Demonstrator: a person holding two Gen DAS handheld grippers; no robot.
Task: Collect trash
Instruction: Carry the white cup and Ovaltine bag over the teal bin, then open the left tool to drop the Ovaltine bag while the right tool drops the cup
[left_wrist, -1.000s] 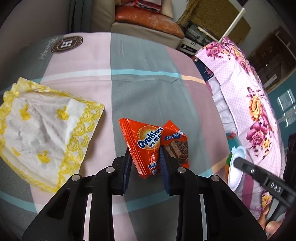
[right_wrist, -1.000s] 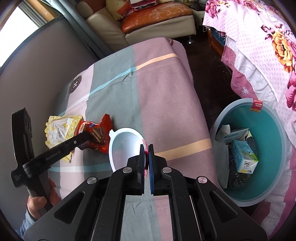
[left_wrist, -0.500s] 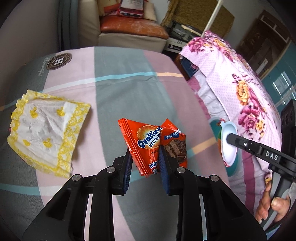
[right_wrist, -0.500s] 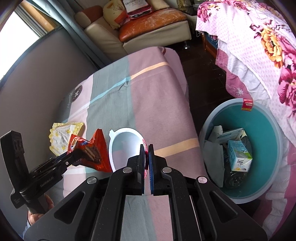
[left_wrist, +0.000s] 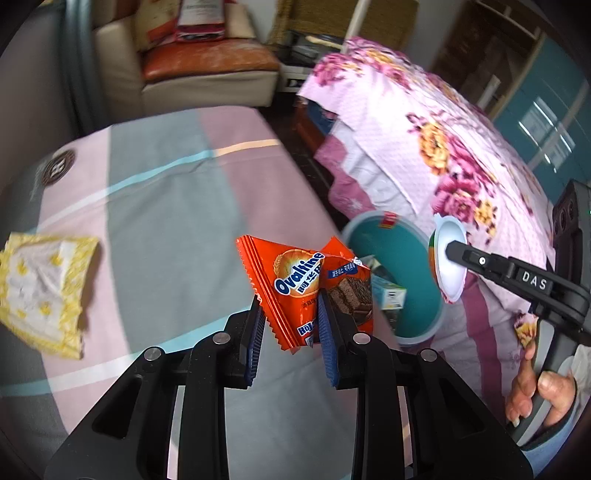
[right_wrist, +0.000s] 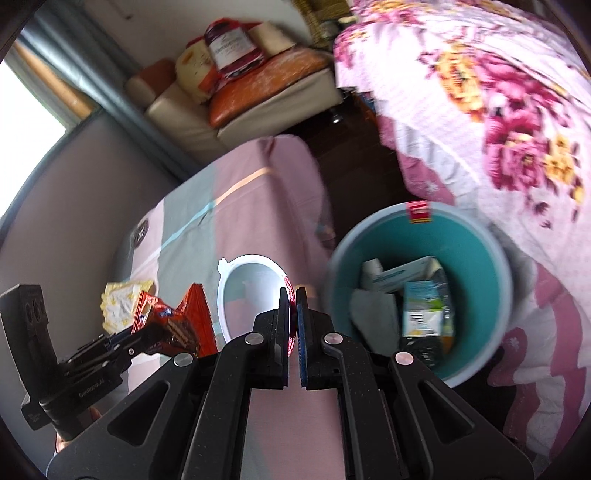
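Observation:
My left gripper (left_wrist: 290, 308) is shut on an orange Ovaltine wrapper (left_wrist: 291, 284) and holds it above the striped bed near its right edge. The wrapper also shows in the right wrist view (right_wrist: 177, 321). My right gripper (right_wrist: 293, 295) is shut on the rim of a white plastic cup (right_wrist: 251, 291), which also shows in the left wrist view (left_wrist: 448, 266), close to the teal trash bin (right_wrist: 476, 254). The bin (left_wrist: 402, 236) stands on the floor and holds a carton and other trash. A yellow-edged napkin (left_wrist: 40, 288) lies on the bed at the left.
The striped pink and grey bed cover (left_wrist: 166, 206) fills the left and middle. A floral pink bed (left_wrist: 443, 147) is at the right beyond the bin. A sofa (left_wrist: 207, 74) with cushions stands at the back.
Both grippers have moved right, towards the trash bin, each with its item. The wrapper has lifted off the bed and the napkin has fallen behind at the left.

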